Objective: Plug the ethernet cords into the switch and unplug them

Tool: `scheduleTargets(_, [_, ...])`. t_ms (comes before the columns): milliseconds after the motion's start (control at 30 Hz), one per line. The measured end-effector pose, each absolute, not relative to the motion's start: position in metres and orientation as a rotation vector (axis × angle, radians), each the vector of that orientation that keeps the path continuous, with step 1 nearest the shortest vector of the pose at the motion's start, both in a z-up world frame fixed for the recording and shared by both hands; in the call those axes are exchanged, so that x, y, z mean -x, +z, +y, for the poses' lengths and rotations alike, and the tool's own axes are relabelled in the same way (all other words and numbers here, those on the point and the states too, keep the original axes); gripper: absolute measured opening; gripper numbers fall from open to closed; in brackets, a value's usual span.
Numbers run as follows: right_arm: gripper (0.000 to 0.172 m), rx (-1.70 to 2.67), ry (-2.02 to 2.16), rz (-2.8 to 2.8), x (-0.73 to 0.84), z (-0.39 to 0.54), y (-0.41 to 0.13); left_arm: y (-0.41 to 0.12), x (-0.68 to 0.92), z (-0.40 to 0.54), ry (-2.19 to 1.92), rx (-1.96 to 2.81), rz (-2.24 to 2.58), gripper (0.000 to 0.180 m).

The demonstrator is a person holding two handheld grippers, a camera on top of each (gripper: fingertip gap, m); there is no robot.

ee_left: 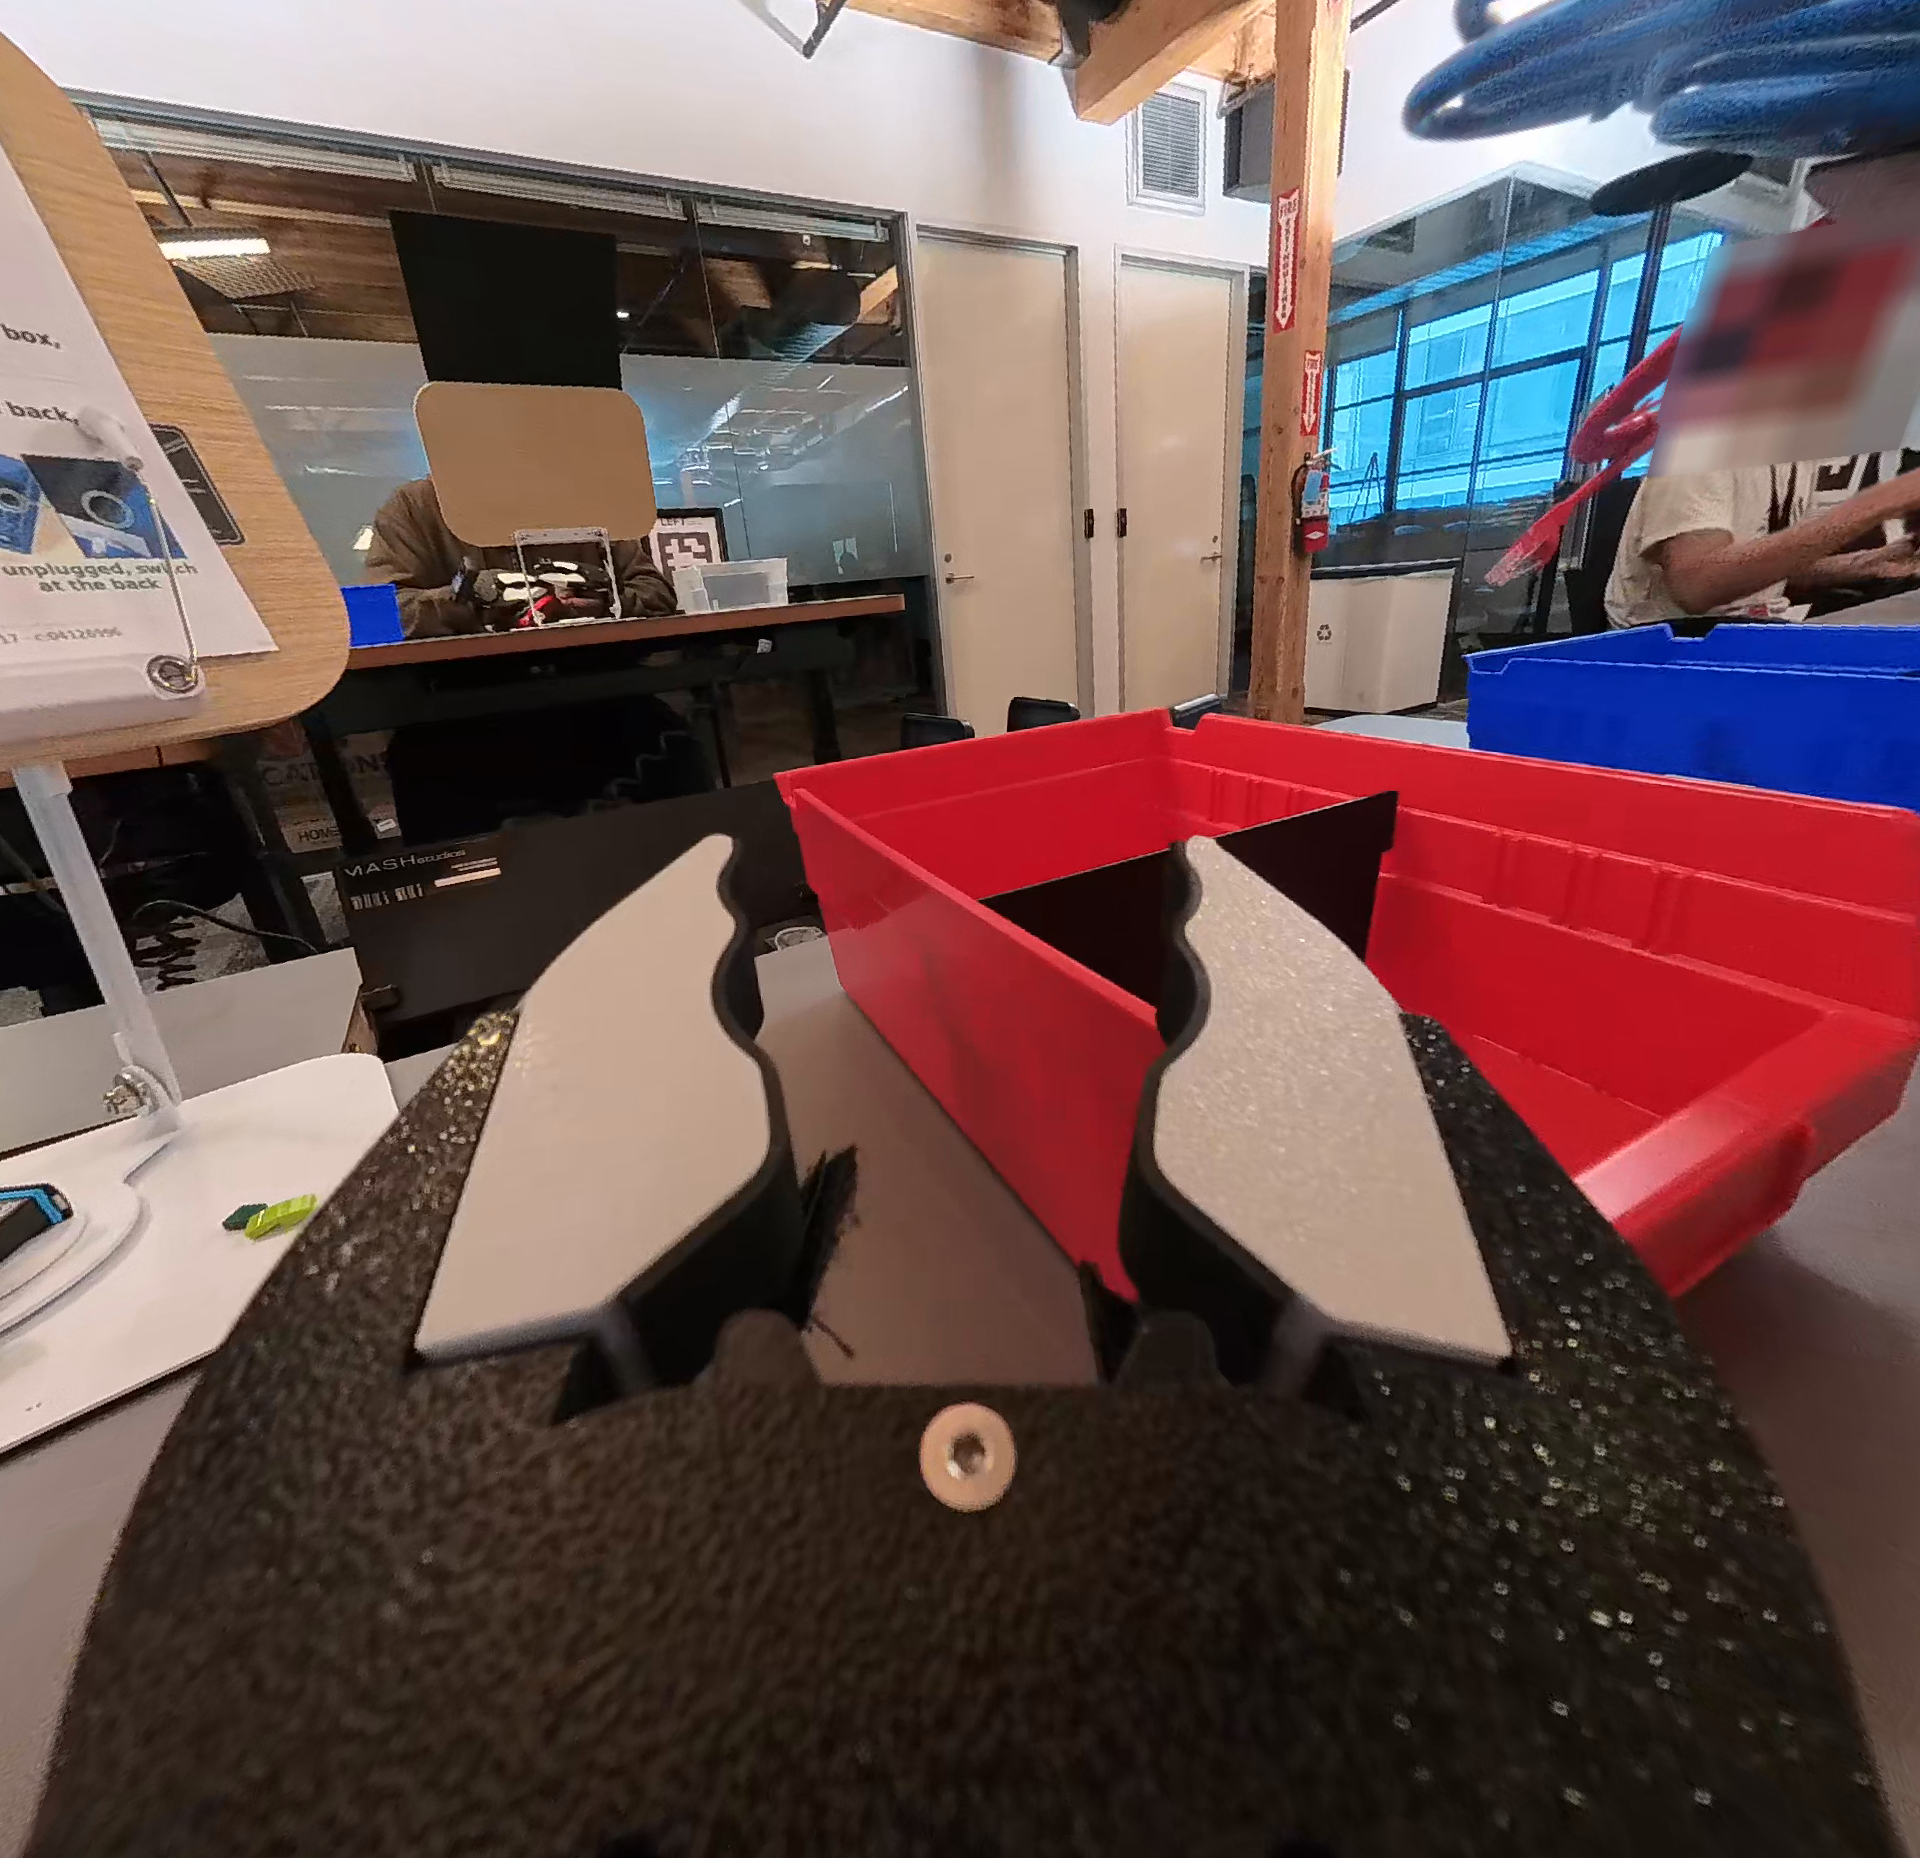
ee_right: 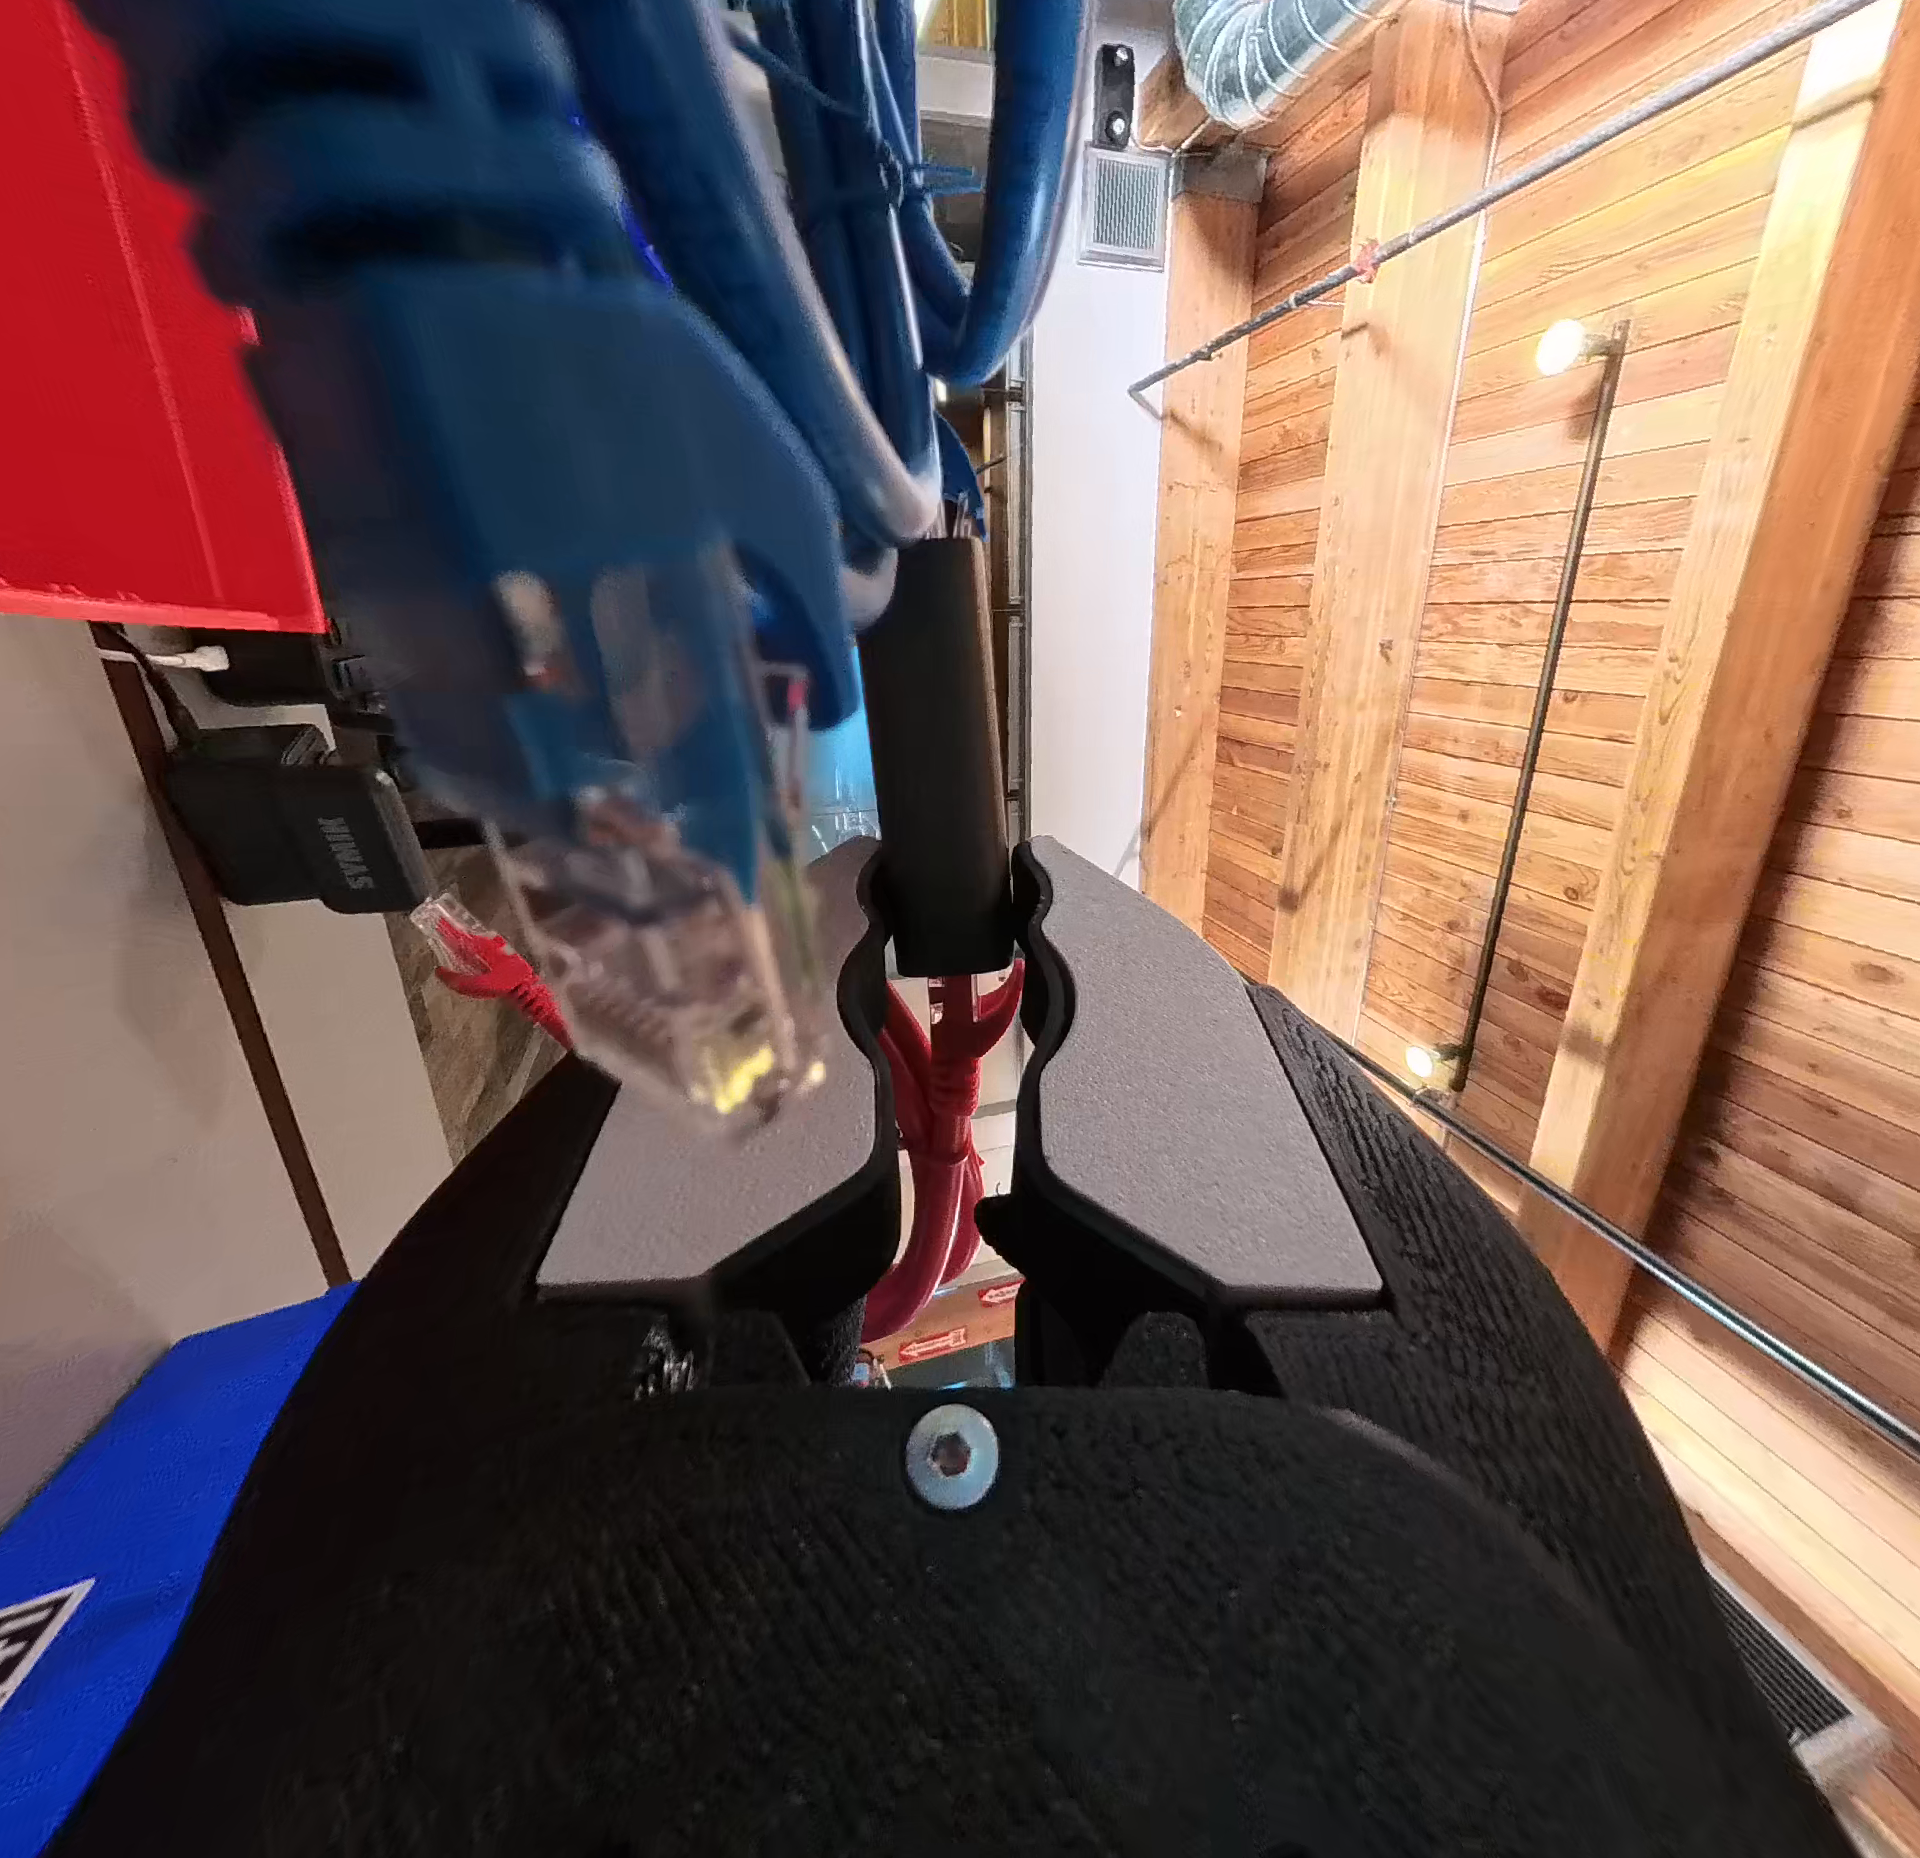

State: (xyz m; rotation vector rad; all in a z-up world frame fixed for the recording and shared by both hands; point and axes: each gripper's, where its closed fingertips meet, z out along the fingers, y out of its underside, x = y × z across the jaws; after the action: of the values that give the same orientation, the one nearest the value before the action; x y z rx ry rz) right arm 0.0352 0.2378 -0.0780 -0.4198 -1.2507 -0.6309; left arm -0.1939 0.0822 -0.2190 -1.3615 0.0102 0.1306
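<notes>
Blurred blue ethernet plug (ee_right: 665, 935) hung closest to the right wrist cam, clear tip at approx 7 o'clock of the jaws, dangling loose w/ its blue cords (ee_right: 883, 250) looping away toward 12. Right gripper (ee_right: 948, 904) was closed on a black flat-sided body (ee_right: 940, 759), both pads pressed vs its sides; prob the switch, but no ports showed so can't confirm. Red cords (ee_right: 940, 1133) ran down btwn the fingers below that body, and a second red plug (ee_right: 468, 951) hung free at 9 o'clock. Judging by this, the whole bundle was held aloft by the body so cords hang clear instead of tangling on the bench.

Left gripper (ee_left: 956, 894) sat low over the grey bench (ee_left: 935, 1237), jaws wide open w/ nothing btwn them, pointing at the near corner of the red bin (ee_left: 997, 1019). Black divider (ee_left: 1309, 873) split the bin; visible compartments looked empty. Blue bin (ee_left: 1683, 707) stood behind at 2 o'clock. In this view the blue cord coil (ee_left: 1662, 52) hung high at 1 o'clock, a red cord (ee_left: 1579, 489) trailing below it, well apart from the left jaws.

Room to move: open bench strip btwn left jaws and bin wall, but bin rim is just ahead, so a fwd push would prob hit it. White stand base (ee_left: 156, 1216) & small green piece (ee_left: 272, 1216) crowd 9 o'clock. Hanging cords could snag on bin rims when lowered
</notes>
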Motion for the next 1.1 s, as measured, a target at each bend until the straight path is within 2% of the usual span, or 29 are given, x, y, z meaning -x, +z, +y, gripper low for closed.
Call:
scheduleTargets(333, [0.020, 0.486, -0.698, -1.239, -0.059, 0.262, -0.076, -0.221, 0.195, 0.083, 0.137, 1.375, 0.010, 0.073])
scheduleTargets(833, [0.020, 0.660, -0.849, -1.301, -0.167, 0.375, -0.061, -0.226, 0.197, 0.085, 0.163, 1.389, 0.018, 0.072])
scheduleTargets(1100, [0.021, 0.737, -0.896, -1.413, -0.195, 0.434, -0.082, -0.228, 0.201, 0.084, 0.174, 1.396, 0.000, 0.072])
